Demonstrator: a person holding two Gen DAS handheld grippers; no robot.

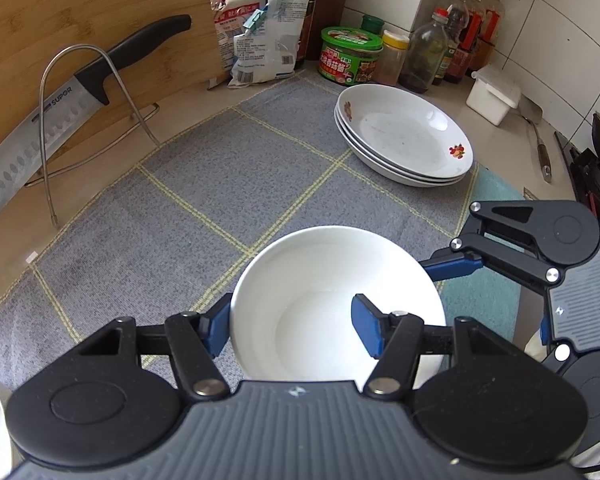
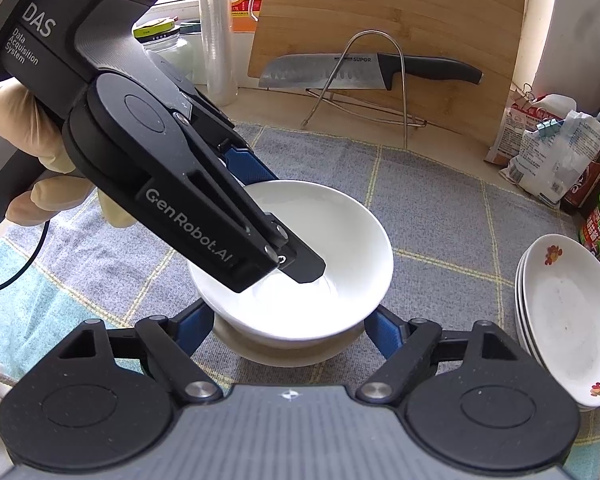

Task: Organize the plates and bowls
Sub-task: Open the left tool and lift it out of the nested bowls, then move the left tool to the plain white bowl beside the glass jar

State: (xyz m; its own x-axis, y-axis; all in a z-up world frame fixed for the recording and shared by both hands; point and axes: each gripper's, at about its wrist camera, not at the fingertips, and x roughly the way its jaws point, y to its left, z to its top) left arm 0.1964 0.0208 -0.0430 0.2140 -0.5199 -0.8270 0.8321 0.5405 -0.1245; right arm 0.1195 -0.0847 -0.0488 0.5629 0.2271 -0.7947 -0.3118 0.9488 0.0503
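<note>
- Currently the left gripper (image 1: 292,328) straddles one wall of the upper bowl (image 1: 320,280): one blue pad is outside the rim and the other finger is inside. It looks clamped on.
- Right gripper (image 2: 292,324): the jaws flank the lower bowl (image 2: 284,346) at a narrow gap, pads right at its sides. Can't tell if they press.
- The upper bowl is white and sits nested in the lower one. Both are upright on the grey checked cloth (image 1: 220,184), about mid-cloth.
- A gloved hand (image 2: 24,152) holds the left gripper's handle.
- A stack of flowered plates (image 1: 404,132) sits well apart at the cloth's far corner.
- Behind, a knife (image 1: 100,76) lies across a wire rack (image 1: 48,120) against a wooden cutting board (image 1: 80,12).
</note>
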